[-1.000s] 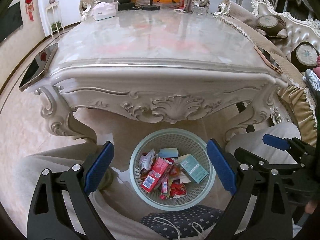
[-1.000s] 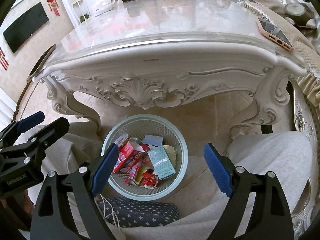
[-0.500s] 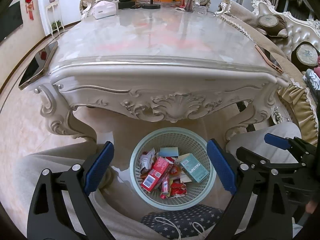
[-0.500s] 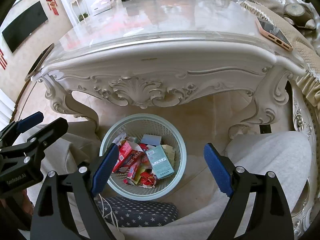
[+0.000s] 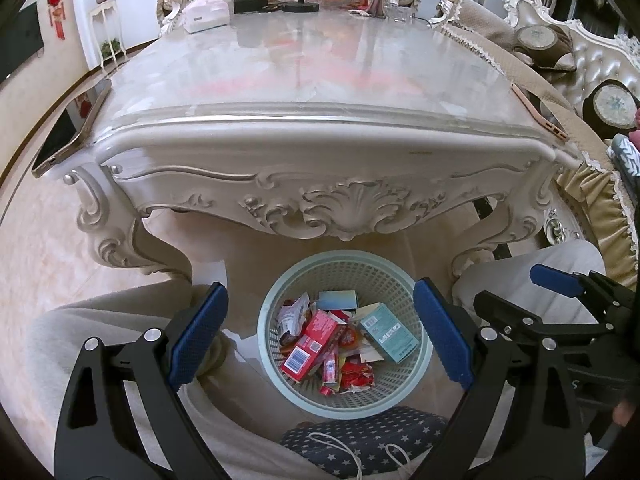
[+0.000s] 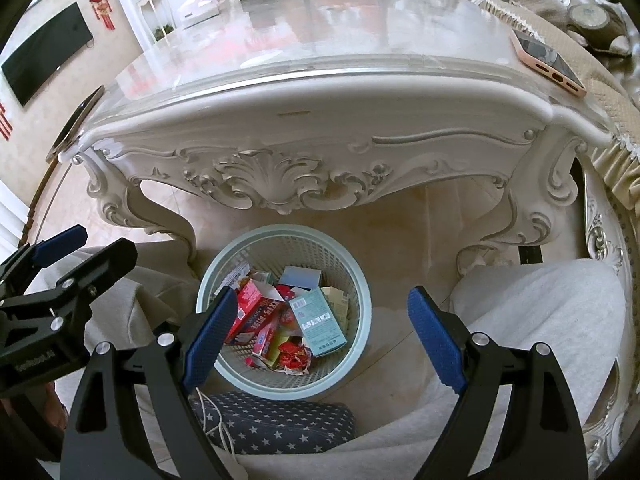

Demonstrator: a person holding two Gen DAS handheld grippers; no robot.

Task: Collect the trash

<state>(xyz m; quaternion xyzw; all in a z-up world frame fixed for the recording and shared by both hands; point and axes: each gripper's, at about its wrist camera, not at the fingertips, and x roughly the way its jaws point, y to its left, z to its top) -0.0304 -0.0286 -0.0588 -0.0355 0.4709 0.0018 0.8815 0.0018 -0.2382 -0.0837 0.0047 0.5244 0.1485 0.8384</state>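
Observation:
A pale green mesh waste basket stands on the floor under the table's front edge; it also shows in the right wrist view. Inside lie a red box, a teal box, a small blue-white box and crumpled red wrappers. My left gripper is open and empty, held above the basket. My right gripper is open and empty, also above it. Each gripper shows at the edge of the other's view.
An ornate white marble-top table fills the upper view. A phone lies at its left corner, a pink phone at its right. Oranges, a tissue box and stands sit at the far end. Sofa at right; the person's knees flank the basket.
Both grippers have drifted slightly, so the table and basket shift a little in view. Both stay open and empty; the basket contents are unchanged.

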